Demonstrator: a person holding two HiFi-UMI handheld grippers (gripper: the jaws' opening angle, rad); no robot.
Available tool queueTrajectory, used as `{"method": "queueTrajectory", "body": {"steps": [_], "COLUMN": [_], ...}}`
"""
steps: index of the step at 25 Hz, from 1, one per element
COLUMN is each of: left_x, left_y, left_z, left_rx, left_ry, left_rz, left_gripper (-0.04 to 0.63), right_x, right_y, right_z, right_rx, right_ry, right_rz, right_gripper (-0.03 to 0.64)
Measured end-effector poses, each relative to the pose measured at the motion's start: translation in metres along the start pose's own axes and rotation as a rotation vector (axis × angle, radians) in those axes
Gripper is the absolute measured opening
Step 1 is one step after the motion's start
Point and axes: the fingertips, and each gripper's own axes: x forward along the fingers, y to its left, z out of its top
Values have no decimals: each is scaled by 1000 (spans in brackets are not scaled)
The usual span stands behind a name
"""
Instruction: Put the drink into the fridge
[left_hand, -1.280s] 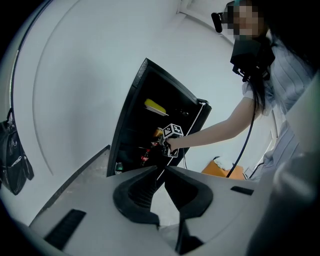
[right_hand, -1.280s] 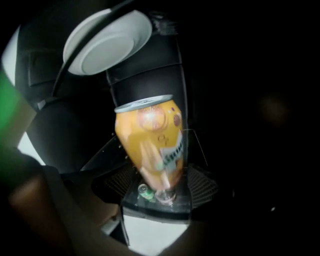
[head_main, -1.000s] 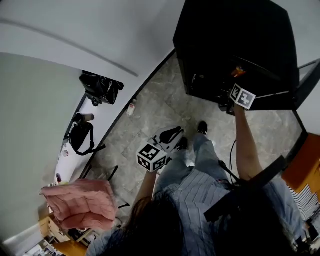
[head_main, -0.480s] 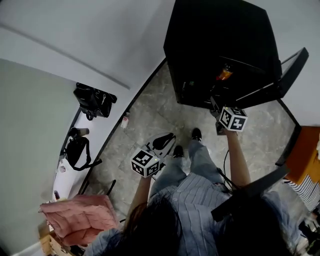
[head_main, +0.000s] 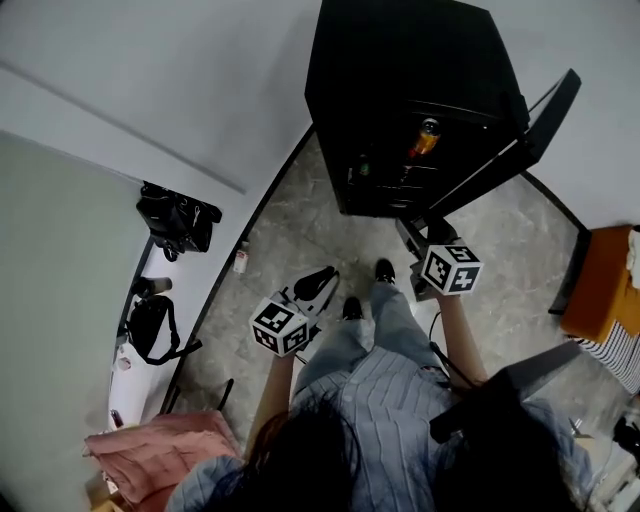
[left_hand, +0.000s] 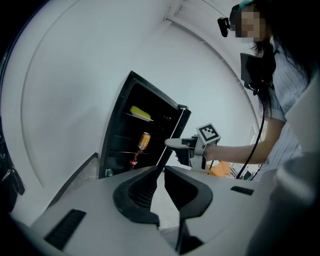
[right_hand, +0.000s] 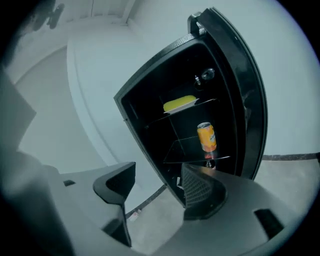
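The drink, an orange can, stands upright on a glass shelf inside the black fridge, whose door is swung open to the right. In the right gripper view the can sits ahead of my right gripper. Its jaws stand wide, are closing a little, and have nothing between them. In the head view the right gripper is just outside the fridge, apart from the can. My left gripper hangs low over the floor, shut and empty, and looks towards the can.
A yellow item lies on the upper shelf and a red-capped bottle stands below the can. Black bags sit on a white ledge at left, above a pink cloth. Orange furniture is at right.
My right gripper has drawn back out of the fridge towards the person, while the can stays on the shelf. The left gripper has hardly moved.
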Motion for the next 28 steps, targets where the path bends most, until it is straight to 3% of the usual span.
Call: {"method": "queueTrajectory", "body": {"steps": [5, 10, 16, 23, 28], "left_x": [-15, -30, -46, -47, -36], "left_y": [-8, -14, -14, -13, -33], "left_z": [-13, -26, -37, -59, -61], "left_rx": [4, 6, 8, -48, -30], "left_ry": [11, 20, 16, 32, 42], "left_rz": [-25, -49, -70, -107, -161], "left_gripper": [51, 51, 51, 51, 51], "right_x": [-22, -40, -61, -93, -114], "right_y": [33, 59, 81, 93, 90], "right_z": [-15, -31, -45, -62, -66], "right_rx": [7, 19, 19, 19, 23], "right_ry": [-18, -31, -37, -18, -12], "right_rz": [25, 39, 39, 9, -6], "right_gripper": [275, 195, 162, 131, 120]}}
